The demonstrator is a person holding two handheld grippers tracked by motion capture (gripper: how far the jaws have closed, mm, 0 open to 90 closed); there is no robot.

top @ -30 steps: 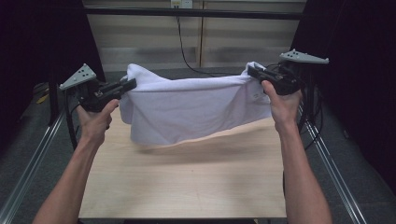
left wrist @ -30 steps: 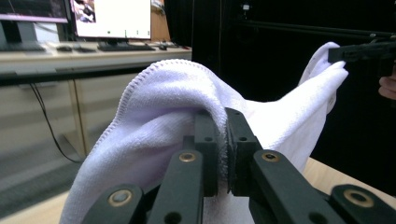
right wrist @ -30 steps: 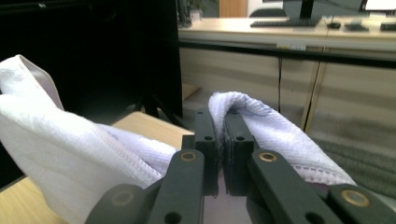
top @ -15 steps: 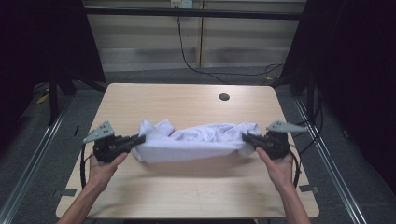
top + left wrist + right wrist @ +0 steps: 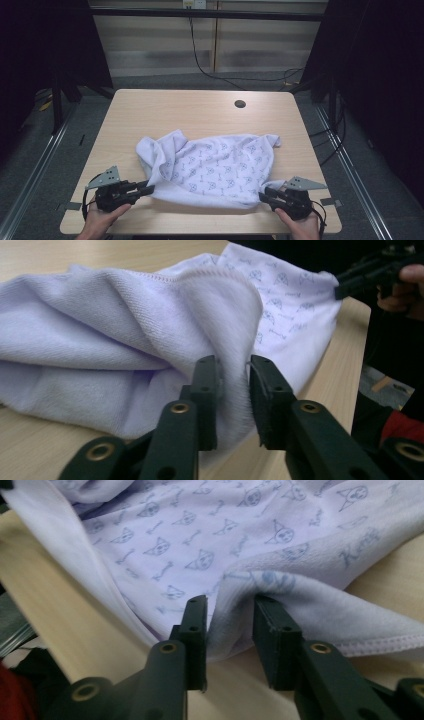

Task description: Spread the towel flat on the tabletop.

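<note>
Cloth point(image 5: 215, 167) lies on the table point(image 5: 165, 112) between both tongs point(image 5: 145, 190) point(image 5: 264, 196), whose jaws, just opening, stand apart around its edges.

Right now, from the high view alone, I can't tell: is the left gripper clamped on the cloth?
Observer: No. The left gripper has just been opening its jaws; a fold of the cloth lies between them, apparently loose.
Operator: And the right one?
Observer: The right gripper has just been opening its jaws too, and there is a gap between one jaw and the fold inside.
Operator: What is the print?
Observer: Cat faces and bones on one side; the other side is plain and fuzzy.
</note>
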